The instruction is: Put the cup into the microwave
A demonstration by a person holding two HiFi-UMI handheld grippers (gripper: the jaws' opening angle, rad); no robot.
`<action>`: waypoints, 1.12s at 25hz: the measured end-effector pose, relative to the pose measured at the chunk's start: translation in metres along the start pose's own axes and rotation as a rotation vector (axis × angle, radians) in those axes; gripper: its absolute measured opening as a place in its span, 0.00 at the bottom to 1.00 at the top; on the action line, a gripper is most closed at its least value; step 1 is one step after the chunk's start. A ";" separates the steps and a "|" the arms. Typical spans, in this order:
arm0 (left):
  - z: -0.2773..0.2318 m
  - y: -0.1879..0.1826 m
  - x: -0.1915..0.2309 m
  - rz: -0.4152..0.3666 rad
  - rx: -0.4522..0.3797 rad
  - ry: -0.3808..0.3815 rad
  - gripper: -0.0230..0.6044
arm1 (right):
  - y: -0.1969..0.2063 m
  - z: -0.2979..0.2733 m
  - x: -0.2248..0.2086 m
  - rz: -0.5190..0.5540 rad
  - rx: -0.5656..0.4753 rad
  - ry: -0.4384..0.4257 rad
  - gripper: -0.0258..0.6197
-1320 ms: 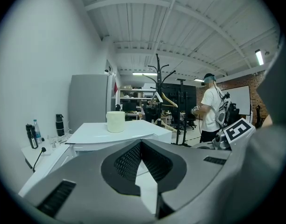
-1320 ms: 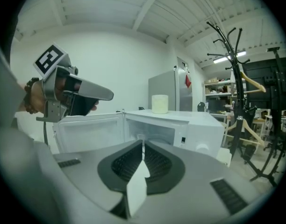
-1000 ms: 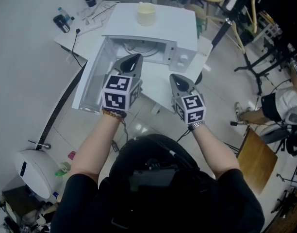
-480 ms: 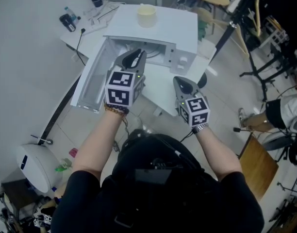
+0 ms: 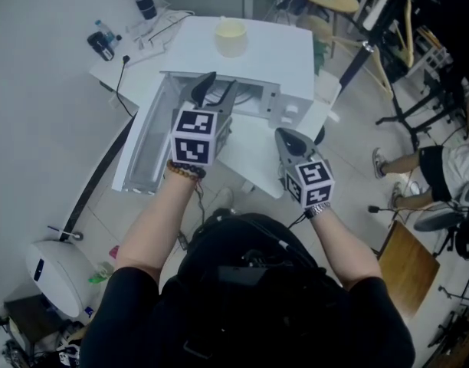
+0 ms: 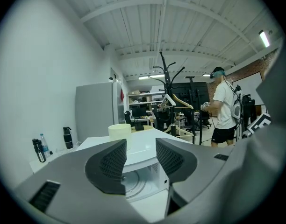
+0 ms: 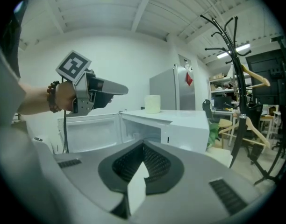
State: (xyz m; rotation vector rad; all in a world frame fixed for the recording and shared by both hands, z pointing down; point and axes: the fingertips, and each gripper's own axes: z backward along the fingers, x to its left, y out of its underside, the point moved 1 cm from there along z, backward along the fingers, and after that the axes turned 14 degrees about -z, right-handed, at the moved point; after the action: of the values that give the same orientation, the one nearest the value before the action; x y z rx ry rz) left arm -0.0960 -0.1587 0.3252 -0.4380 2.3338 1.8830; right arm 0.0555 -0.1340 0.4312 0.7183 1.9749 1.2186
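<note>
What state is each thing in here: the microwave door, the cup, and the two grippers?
microwave door: swung open to the left.
cup: upright on top of the microwave, untouched, not yet inside.
left gripper: open; its jaws have just been opening, with nothing between them.
right gripper: shut, holding nothing.

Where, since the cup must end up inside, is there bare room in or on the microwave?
In the head view, the microwave's top is bare right of the cup. Its cavity, between the open door and the control panel, looks bare too. Crowded: the table corner at far left, with bottles and cables.
</note>
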 end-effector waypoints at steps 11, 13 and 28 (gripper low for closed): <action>-0.064 0.003 0.035 0.003 0.013 0.017 0.59 | -0.033 -0.022 -0.011 -0.035 -0.040 0.030 0.04; -0.075 0.004 0.039 0.005 0.018 0.021 0.63 | -0.039 -0.026 -0.013 -0.040 -0.047 0.032 0.04; -0.143 0.020 0.061 -0.003 0.098 0.032 0.72 | -0.055 -0.054 -0.027 -0.063 -0.038 0.061 0.04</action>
State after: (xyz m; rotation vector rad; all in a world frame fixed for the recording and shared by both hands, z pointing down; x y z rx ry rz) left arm -0.1466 -0.3031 0.3602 -0.4633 2.4313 1.7639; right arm 0.0237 -0.2045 0.4050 0.6024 2.0034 1.2501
